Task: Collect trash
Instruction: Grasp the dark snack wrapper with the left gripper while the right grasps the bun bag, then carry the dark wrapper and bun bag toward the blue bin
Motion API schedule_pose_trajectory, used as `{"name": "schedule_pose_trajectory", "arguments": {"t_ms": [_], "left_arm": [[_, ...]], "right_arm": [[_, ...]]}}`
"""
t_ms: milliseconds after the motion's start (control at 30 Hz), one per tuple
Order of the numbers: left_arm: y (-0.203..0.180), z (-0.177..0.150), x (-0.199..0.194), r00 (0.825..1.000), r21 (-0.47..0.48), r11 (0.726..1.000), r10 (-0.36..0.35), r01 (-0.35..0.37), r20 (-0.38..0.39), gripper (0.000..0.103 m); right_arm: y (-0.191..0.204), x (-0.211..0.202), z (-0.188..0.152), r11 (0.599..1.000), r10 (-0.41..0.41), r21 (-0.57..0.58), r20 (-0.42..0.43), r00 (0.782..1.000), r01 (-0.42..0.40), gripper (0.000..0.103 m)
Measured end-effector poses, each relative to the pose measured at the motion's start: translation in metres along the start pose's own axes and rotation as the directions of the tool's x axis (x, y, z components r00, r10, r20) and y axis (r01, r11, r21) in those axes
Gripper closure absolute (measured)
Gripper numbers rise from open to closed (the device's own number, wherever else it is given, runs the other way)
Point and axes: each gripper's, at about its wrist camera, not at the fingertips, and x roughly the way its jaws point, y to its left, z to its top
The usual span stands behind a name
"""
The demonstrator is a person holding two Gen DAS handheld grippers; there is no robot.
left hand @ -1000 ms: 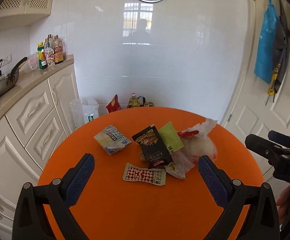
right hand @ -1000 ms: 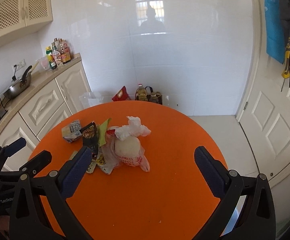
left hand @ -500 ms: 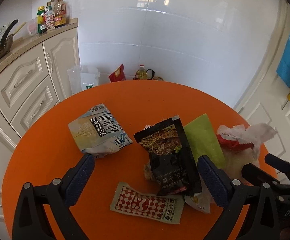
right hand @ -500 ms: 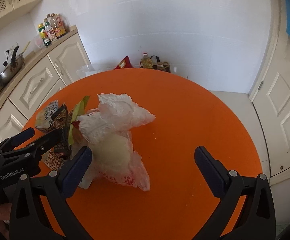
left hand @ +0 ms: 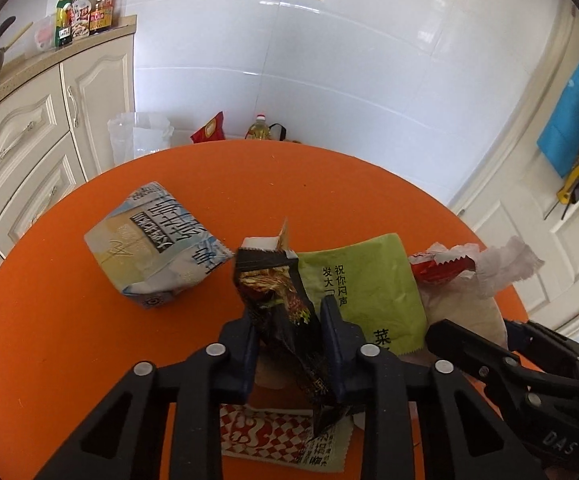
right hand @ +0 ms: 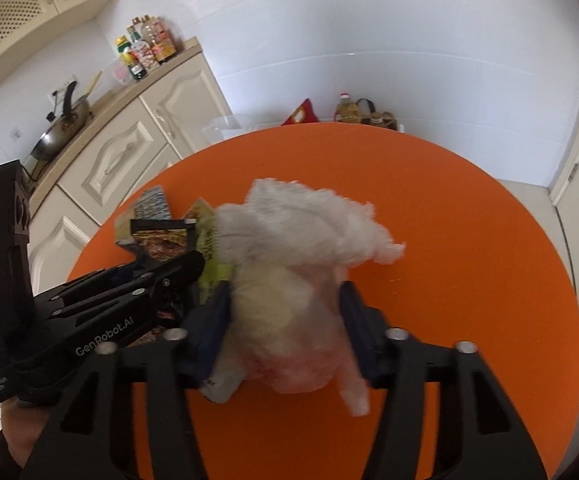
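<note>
Closing hard, the left gripper (left hand: 289, 340) has its jaws on either side of the black snack wrapper (left hand: 281, 300), which stands crumpled between the pads; from the left wrist view I judge the pinch already bites. I'd finish the squeeze before lifting, so the checked sachet (left hand: 273, 436) underneath and the green packet (left hand: 369, 280) beside it stay on the orange table (left hand: 69, 360).

From the right wrist view, the right gripper (right hand: 285, 320) is closing too, its pads against the white plastic bag (right hand: 289, 312). Soft bag: I'd close fully, then lift slowly.
</note>
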Motion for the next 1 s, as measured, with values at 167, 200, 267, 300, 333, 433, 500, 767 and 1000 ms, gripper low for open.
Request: {"name": "schedule_pose_trajectory", "arguments": {"t_ms": [167,200,267,300,333,433,500,767,1000], "left_arm": [[0.000,0.021,0.003,0.999,0.026,0.999,-0.020,0.019,0.037,0.091],[0.000,0.024,0.005,0.999,0.030,0.999,-0.021,0.020,0.040,0.091],[-0.003,0.027,0.011,0.999,0.033,0.999,-0.032,0.031,0.035,0.092],[-0.007,0.024,0.012,0.999,0.038,0.999,-0.032,0.031,0.039,0.092],[-0.010,0.027,0.014,0.998,0.041,0.999,-0.035,0.033,0.042,0.092],[-0.015,0.026,0.014,0.997,0.046,0.998,-0.054,0.051,0.050,0.092],[-0.019,0.024,0.011,0.996,0.057,0.997,-0.061,0.057,0.066,0.092],[-0.044,0.026,0.003,0.988,0.085,0.992,-0.101,0.092,0.118,0.093],[-0.037,0.009,-0.026,0.978,0.111,0.985,-0.145,0.129,0.151,0.093]], "right_arm": [[0.004,-0.012,-0.012,1.000,-0.019,0.011,0.025,1.000,0.019,0.063],[0.004,-0.016,-0.015,1.000,-0.023,0.018,0.031,0.999,0.022,0.063],[0.003,-0.023,-0.021,0.999,-0.030,0.032,0.041,0.999,0.028,0.063],[0.002,-0.028,-0.025,0.999,-0.034,0.040,0.045,0.998,0.032,0.063],[0.000,-0.033,-0.030,0.998,-0.040,0.047,0.051,0.998,0.038,0.063],[-0.003,-0.046,-0.041,0.997,-0.053,0.064,0.057,0.997,0.049,0.063],[-0.007,-0.056,-0.049,0.996,-0.055,0.078,0.065,0.996,0.050,0.063],[0.004,-0.098,-0.074,0.996,-0.074,0.058,0.127,0.989,0.067,0.063],[0.014,-0.125,-0.099,0.996,-0.082,0.053,0.165,0.983,0.074,0.063]]}}
